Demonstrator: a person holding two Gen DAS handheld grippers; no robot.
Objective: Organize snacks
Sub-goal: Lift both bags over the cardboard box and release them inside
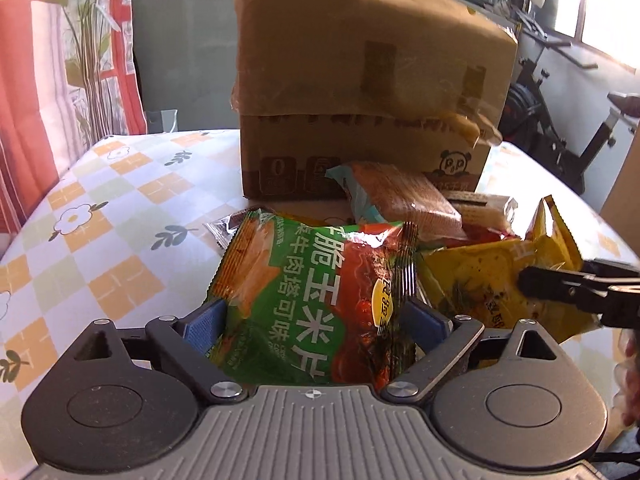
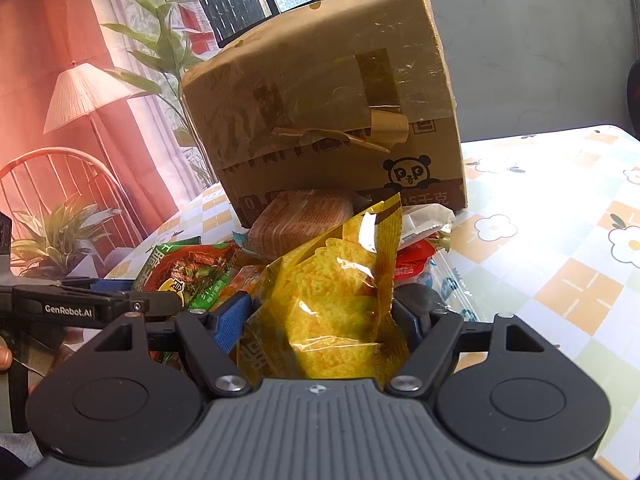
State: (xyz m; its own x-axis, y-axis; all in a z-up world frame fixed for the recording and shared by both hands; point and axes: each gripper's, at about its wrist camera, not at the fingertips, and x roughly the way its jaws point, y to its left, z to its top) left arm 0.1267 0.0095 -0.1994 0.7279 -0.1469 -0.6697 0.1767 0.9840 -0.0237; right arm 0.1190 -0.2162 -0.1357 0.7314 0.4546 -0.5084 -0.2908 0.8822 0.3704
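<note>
My left gripper (image 1: pixel 316 320) is shut on a green and red corn chip bag (image 1: pixel 312 292), held above the table. My right gripper (image 2: pixel 324 316) is shut on a yellow chip bag (image 2: pixel 340 288); that bag also shows in the left wrist view (image 1: pixel 492 280) with the right gripper's fingers (image 1: pixel 568 286) clamped on it. The green bag shows in the right wrist view (image 2: pixel 192 268) with the left gripper (image 2: pixel 100 306) beside it. Behind them lies a pile of snacks with a brown wafer pack (image 1: pixel 400 200) on top.
A tall taped cardboard box (image 1: pixel 360 92) stands behind the pile on the flowered tablecloth (image 1: pixel 100 220); it also shows in the right wrist view (image 2: pixel 328 112). The table's left edge, a curtain, a chair (image 2: pixel 60 192) and an exercise bike (image 1: pixel 560 112) surround it.
</note>
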